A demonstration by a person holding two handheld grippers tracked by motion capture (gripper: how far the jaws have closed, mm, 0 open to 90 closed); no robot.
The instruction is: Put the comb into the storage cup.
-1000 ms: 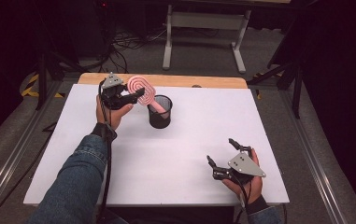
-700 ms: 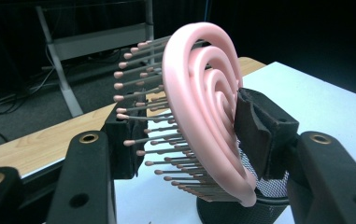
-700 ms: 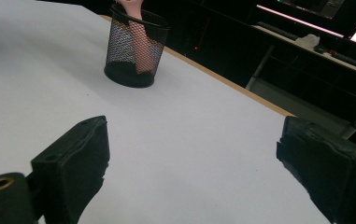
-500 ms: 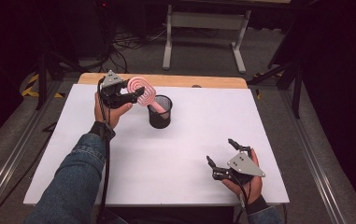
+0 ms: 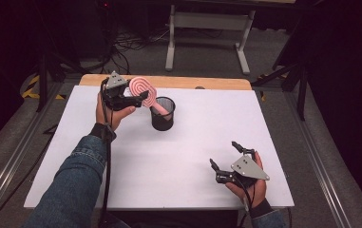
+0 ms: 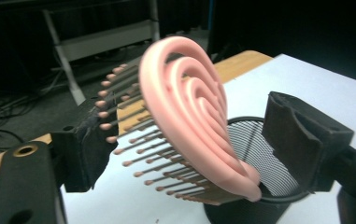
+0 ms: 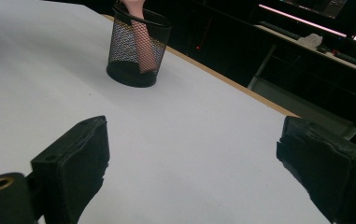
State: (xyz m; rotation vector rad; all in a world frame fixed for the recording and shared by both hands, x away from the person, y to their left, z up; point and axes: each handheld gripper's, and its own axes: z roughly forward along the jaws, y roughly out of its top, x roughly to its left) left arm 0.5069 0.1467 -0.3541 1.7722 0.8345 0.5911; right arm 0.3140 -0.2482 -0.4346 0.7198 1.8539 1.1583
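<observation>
Since the earlier frames, L gripper jaws had just been opening around the pink hairbrush; both hands otherwise sat where they were, brush and cup unmoved.

Left gripper view: brush head stood between the two jaws, bristles toward the left-hand jaw, smooth ribbed back toward the right-hand one. Clear gap between the back and the right-hand pad. Bristle tips lay just at the left-hand pad; contact there cannot be told. Read as released, jaws apart, not clamping.

Brush posn: handle down inside the black mesh cup, head sticking up above the rim and tilted toward the L gripper. Right gripper view showed the pink handle through the mesh. Cup stood upright on the white table, far-left of centre, near the wooden edge strip.

R gripper rested in the hand at the near-right of the table, well apart from the cup. Jaws wide apart, nothing between them; bare table surface seen past them.
</observation>
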